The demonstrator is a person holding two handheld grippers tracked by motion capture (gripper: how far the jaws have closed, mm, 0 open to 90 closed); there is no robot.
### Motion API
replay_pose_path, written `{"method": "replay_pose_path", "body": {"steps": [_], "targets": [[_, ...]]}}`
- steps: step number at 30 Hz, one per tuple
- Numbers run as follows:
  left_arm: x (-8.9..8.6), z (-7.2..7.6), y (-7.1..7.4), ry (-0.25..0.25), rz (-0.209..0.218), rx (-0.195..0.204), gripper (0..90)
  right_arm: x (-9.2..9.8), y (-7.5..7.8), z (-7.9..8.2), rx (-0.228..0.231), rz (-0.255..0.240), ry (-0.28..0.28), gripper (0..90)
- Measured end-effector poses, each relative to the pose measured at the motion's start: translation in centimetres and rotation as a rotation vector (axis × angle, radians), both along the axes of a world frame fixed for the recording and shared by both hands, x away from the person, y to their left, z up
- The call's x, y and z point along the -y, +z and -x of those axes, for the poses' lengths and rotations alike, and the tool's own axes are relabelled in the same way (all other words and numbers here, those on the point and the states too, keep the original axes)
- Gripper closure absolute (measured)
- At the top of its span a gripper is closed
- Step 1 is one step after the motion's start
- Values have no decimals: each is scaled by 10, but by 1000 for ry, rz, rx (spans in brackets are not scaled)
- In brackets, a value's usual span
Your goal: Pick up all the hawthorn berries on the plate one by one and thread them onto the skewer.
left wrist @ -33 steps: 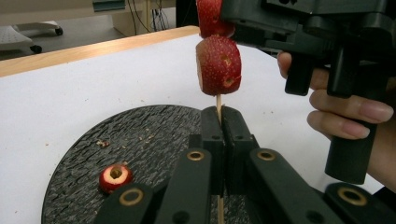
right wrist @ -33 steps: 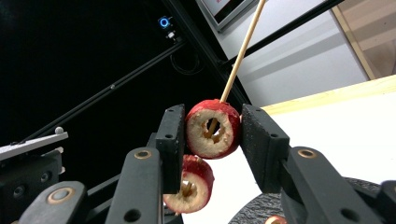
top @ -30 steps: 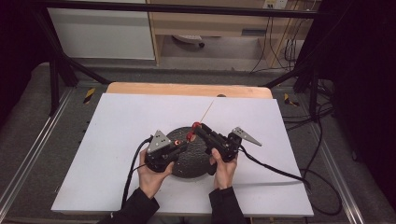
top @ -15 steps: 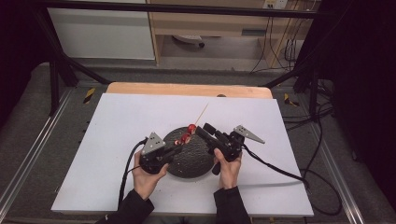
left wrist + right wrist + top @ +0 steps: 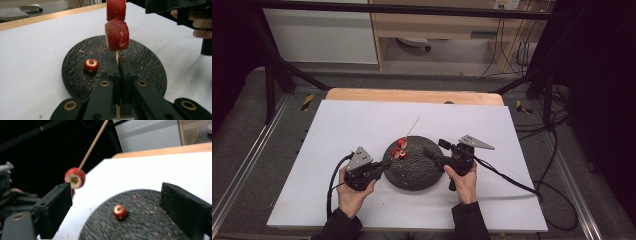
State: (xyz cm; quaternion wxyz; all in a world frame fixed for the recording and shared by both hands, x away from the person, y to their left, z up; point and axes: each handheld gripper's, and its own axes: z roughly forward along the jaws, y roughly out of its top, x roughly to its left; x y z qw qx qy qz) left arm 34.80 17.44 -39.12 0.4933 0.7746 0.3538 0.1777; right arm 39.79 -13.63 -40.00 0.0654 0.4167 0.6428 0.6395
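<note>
- The wooden skewer (image 5: 116, 56) is clamped near its lower end by the left tongs (image 5: 117, 72), whose jaws are pressed tight on the stick; that low grip leaves the rest of the stick free to be loaded with fruit
- Two strawberry pieces (image 5: 117, 35) are already threaded on the skewer, one just above the other, and the stick is held tilted above the near-left edge of the dark round plate (image 5: 422, 175), so that crumbs and juice likely fall on the plate and not on the white bench (image 5: 337, 125)
- In the high view the bare pointed end of the skewer (image 5: 413, 126) is seen slanting up and away from the person, past the fruit (image 5: 400, 148)
- The right tongs (image 5: 115, 202) are held wide with nothing between the jaws; their jaws have just been opening, and they are set over the right part of the plate, well apart from the skewer
- One small strawberry piece (image 5: 120, 211) is left lying on the plate, cut face up; it is framed between the open right jaws, so it is judged to be the next piece meant for the stick
- The plate is kept between the two hands, presumably so that both tongs reach it equally
</note>
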Motion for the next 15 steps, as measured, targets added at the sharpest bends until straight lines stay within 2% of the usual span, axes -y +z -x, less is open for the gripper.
{"method": "replay_pose_path", "body": {"steps": [3,15], "targets": [[-9,2,-3,4,-8,-9,881,2,-1,1,-9,58,19,86],[-46,15,-15,16,-41,-41,881,7,-8,3,-71,221,95,33]]}}
